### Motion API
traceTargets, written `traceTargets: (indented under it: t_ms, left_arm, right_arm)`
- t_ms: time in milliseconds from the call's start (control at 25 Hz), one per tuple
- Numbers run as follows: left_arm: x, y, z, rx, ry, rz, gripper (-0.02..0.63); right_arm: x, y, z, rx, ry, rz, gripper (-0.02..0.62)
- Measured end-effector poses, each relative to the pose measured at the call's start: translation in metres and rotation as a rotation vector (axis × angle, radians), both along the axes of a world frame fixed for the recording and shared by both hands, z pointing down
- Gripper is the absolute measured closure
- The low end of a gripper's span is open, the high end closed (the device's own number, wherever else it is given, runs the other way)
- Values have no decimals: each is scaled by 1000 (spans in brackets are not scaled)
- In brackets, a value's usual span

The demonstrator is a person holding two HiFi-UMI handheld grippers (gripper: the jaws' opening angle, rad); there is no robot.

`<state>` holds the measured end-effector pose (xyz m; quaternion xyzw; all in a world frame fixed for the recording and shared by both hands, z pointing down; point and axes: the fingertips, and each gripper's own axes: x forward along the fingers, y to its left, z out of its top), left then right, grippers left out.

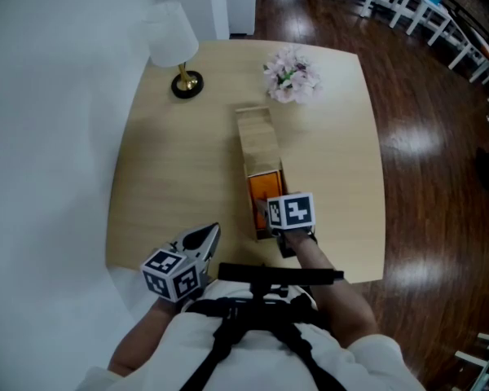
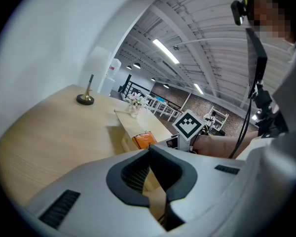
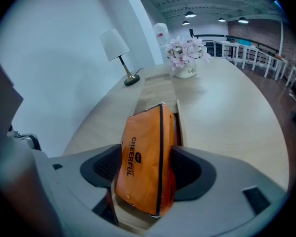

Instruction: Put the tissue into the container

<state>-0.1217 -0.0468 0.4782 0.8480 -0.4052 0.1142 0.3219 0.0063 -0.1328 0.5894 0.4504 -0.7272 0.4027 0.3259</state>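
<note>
tissue pack (image 3: 145,157): orange soft pack, stands on end and leans a bit, at the near open end of the container (image 1: 253,149); can't tell if its lower end is seated on the box floor
container: long narrow wooden box in the middle of the table (image 1: 171,177); far part covered by a lid panel, only the near part open
right gripper (image 3: 148,156): fingers spread wide, pinching the tissue pack across its flat sides; contact looks light
left gripper (image 2: 149,154): at the near table edge, well apart from the box; fingers pressed together at the tips, nothing between them
risk 1: pack is about as wide as the opening, so a corner could catch on the box wall and leave it propped up instead of lying flat
risk 2: letting go while it leans could tip it over the side wall onto the table
risk 3: pushing it down with wide fingers could knock the walls and shift the box, since the left gripper isn't bracing it
risk 4: squeezing harder would crumple the soft pack and make it bulge, so a tighter fit
bystanders: lamp (image 1: 175,43) and flowers (image 1: 290,76) sit at the far edge, unlikely to be hit
</note>
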Motion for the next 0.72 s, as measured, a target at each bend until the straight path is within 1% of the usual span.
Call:
traceTargets:
  t_ms: [240,720]
  left_arm:
    - [1,0,-1,1,-1,5,611]
    - [2,-1,-6,14,1,10,611]
  right_arm:
    - [2,3,-3,-13,-47,21,270]
    - [10,10,-14,0,-145,61,270]
